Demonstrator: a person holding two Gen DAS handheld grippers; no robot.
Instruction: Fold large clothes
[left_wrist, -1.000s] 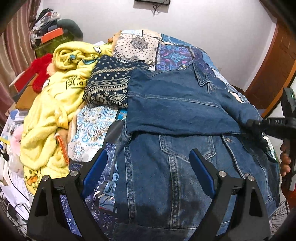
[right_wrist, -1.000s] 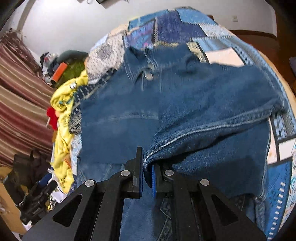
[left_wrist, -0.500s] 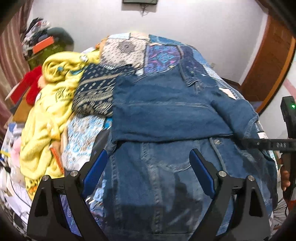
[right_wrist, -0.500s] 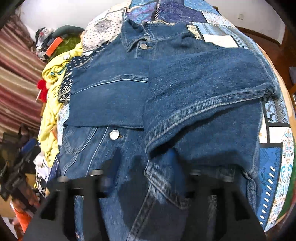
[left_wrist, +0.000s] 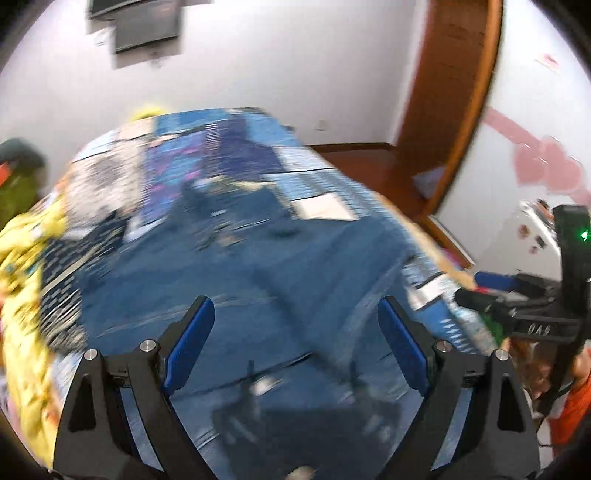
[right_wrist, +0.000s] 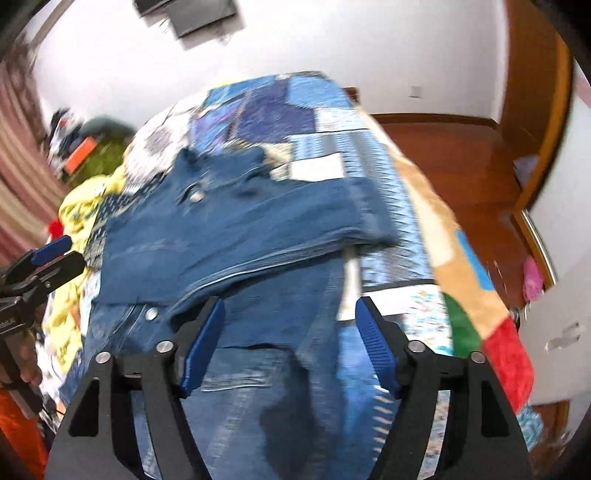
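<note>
White walls, a reddish wooden floor (right_wrist: 450, 155) and a wooden door frame (left_wrist: 450, 110); one dark screen (right_wrist: 199, 14) high on the wall. In the middle, one bed under a blue patchwork quilt (right_wrist: 280, 110), its right edge (right_wrist: 476, 295) in tan, green and red patches. On the quilt, one denim jacket (right_wrist: 236, 236), collar toward the far wall, both sleeves folded across the chest, two metal buttons visible down the front. Along the bed's left side, one yellow fleece blanket (left_wrist: 22, 258) beside a dark patterned cloth (right_wrist: 107, 210); beyond these, striped curtains (right_wrist: 18, 177) and a blurred heap of oddments. Two claws, both spread wide and holding nothing: left gripper (left_wrist: 295, 325) over the jacket's lower half, blue pads well apart; right gripper (right_wrist: 288, 325) over the jacket's right side near the folded sleeve, blue pads likewise apart. Left view heavily blurred, so finer detail of the fabric impossible to make out there.
</note>
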